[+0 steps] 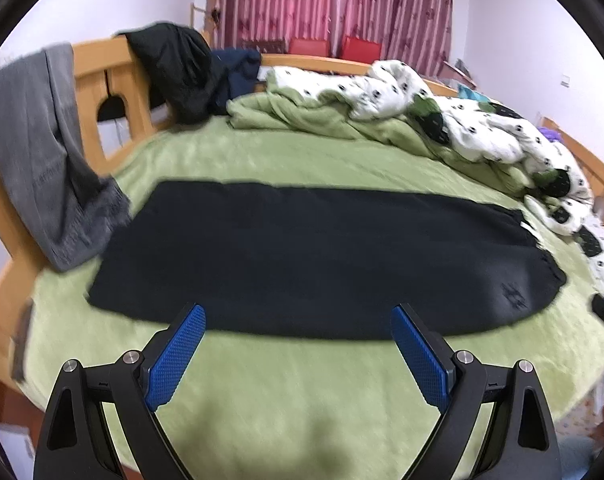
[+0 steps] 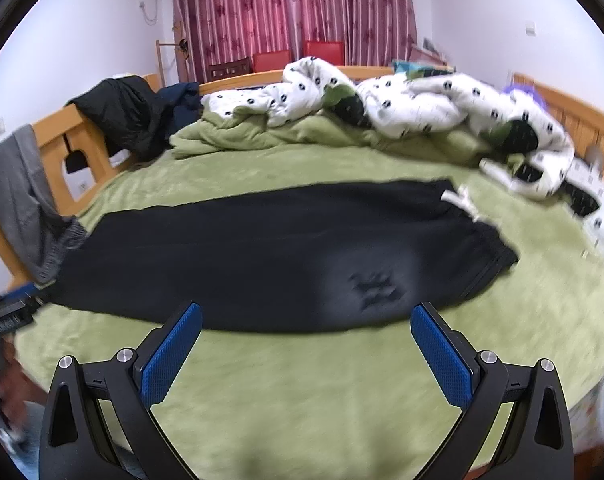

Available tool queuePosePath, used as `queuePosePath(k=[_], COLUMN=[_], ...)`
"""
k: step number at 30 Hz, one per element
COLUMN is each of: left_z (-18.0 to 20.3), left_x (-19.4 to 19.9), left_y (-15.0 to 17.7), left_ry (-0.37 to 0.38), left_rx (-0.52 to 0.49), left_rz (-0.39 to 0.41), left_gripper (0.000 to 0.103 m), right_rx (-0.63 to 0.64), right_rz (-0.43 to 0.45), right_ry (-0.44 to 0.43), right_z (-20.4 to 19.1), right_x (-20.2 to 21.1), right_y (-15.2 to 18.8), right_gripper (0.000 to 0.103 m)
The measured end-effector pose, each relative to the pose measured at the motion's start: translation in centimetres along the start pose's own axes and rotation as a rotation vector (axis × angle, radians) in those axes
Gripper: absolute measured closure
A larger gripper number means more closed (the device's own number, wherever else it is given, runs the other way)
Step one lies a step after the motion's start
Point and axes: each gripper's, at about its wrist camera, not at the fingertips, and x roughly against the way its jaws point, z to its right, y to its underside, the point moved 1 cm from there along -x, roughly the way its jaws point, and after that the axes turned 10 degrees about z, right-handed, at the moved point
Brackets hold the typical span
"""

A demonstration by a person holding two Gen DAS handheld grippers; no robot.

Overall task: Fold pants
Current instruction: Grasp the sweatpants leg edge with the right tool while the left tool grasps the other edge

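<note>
Both grippers, left gripper [image 1: 298, 312] and right gripper [image 2: 305, 312], hover with jaws wide and empty above a green bed sheet [image 1: 302, 392]. Beyond them, black pants [image 1: 309, 256] lie flat lengthwise across the bed, waistband to the right.

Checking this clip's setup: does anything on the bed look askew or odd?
The black pants lie flat; only the white drawstring trails out at the waistband. Both grippers are open, touching nothing.

The left gripper [image 1: 298, 312] and right gripper [image 2: 306, 309] both hang with jaws spread wide, holding nothing.
</note>
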Motion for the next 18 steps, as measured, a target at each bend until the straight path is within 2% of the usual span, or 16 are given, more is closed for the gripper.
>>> queuePosePath(k=[2,4,8,11,15,18], left_z=[-0.8,-2.3,-6.2,-8.9,-11.2,-12.4], left_x=[-1.1,-2.8,-6.3,-8.6,-10.9,-12.0], left_y=[-0.7,-1.0,0.6,3.0,6.7,9.5], left_ry=[-0.017,-0.007,0.008,0.013,-0.016,0.017], left_rx=[-0.015,-0.001,0.108,0.16,0.182,0.223], left_rz=[0.001,-0.031,-0.088,-0.131,-0.189,-0.23], left_gripper=[0.009,0.009,0.011,0.011,0.011,0.011], right_rx=[0.029,0.034,0.007,-0.049,-0.143,-0.195], right_rz=[0.037,0.035,-0.004,-0.103,-0.199,-0.245], right_ry=[0.009,0.038,0.111,0.077,0.114,0.118], right_z=[1.5,3.0,7.4,10.4,14.1,15.6], right_x=[-0.7,-1.9,-5.1,-8.1,-11.2,-12.5], right_y=[-1.0,-1.4,0.0,2.6,6.4,8.8], right_gripper=[0.001,0.001,0.003,0.014,0.026,0.036])
